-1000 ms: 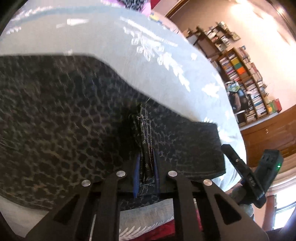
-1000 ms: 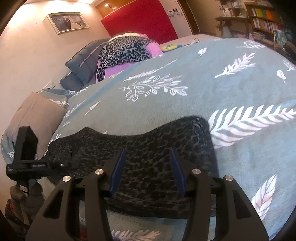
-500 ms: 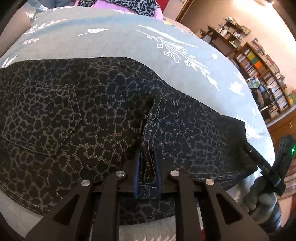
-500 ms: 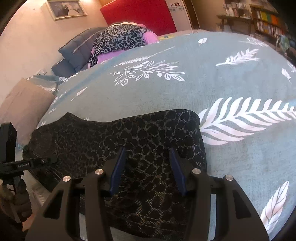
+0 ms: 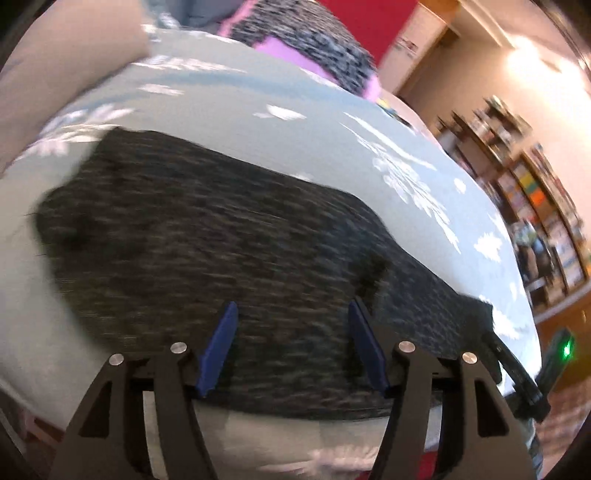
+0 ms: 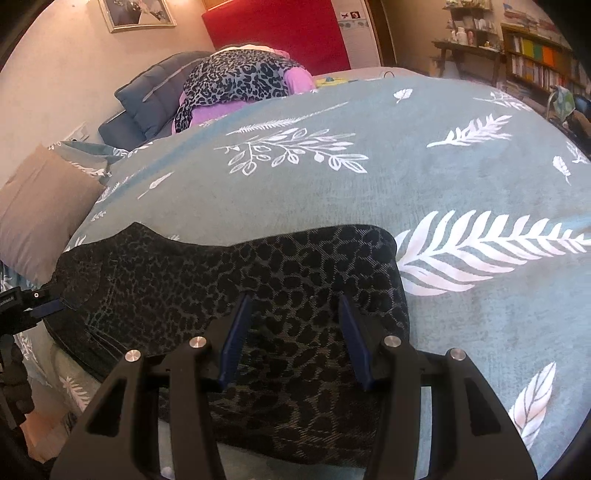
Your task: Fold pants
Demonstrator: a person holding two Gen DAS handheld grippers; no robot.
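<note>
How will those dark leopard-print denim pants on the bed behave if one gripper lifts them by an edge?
The dark leopard-print denim pants would probably droop, since they lie limp and follow the curve of the teal leaf-print bedspread. The thick woven weave suggests some weight and decent grip. Both grippers are open, so a single pinch may let the folded layers slide apart.

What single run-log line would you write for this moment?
stage: between grasps | left gripper: open, empty | right gripper: open, empty | pants: flat on bedspread

Red headboard [image 6: 273,33], framed picture [image 6: 137,14], bookshelves [image 6: 535,59].
</note>
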